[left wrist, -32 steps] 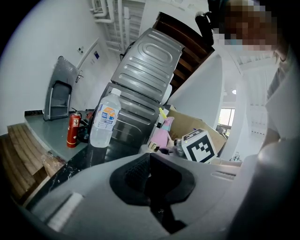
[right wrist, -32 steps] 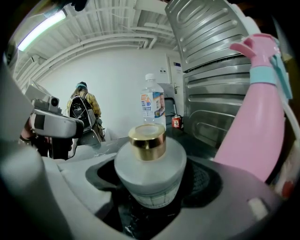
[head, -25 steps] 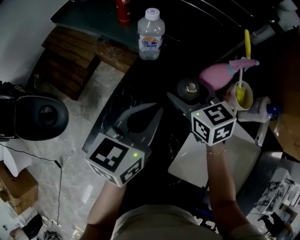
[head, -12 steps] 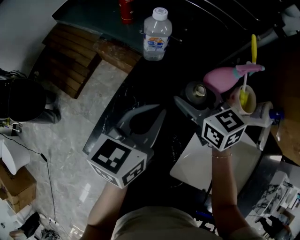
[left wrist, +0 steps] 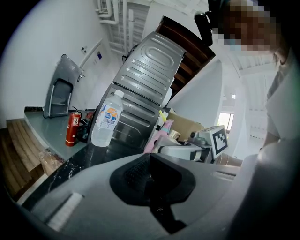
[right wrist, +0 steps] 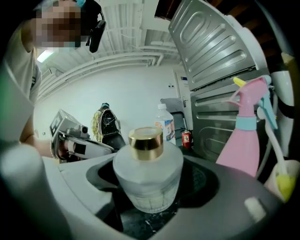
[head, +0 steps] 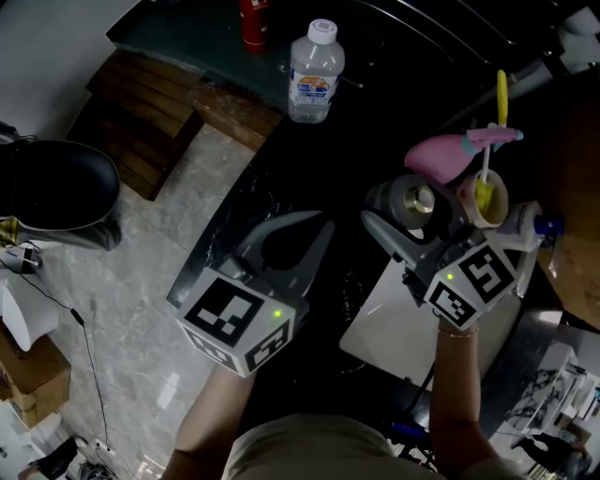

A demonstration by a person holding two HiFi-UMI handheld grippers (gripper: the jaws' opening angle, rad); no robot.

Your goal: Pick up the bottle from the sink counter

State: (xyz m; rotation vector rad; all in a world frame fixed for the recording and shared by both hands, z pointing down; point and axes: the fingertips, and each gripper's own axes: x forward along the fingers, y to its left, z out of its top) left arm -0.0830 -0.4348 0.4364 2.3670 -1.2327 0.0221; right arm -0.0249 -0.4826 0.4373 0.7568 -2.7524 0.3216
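A frosted glass bottle (head: 418, 200) with a gold cap (right wrist: 146, 138) sits between the jaws of my right gripper (head: 410, 217), which is shut on its round body (right wrist: 147, 176). The bottle hangs just above the black marble counter (head: 309, 159), beside the sink's far corner. My left gripper (head: 291, 230) hovers over the counter's left edge with its jaws spread and nothing between them; the left gripper view shows an empty gap (left wrist: 154, 180).
A clear water bottle (head: 315, 66) stands at the far end of the counter, with a red can (head: 251, 17) behind it. A pink spray bottle (head: 441, 155) and a cup with a yellow brush (head: 487, 192) stand right of the held bottle. The white sink (head: 422, 328) lies below it.
My right gripper has moved nearer and to the right with the frosted bottle, which now looks larger and raised. The left gripper has stayed put. A dark object on the floor at the left has shifted.
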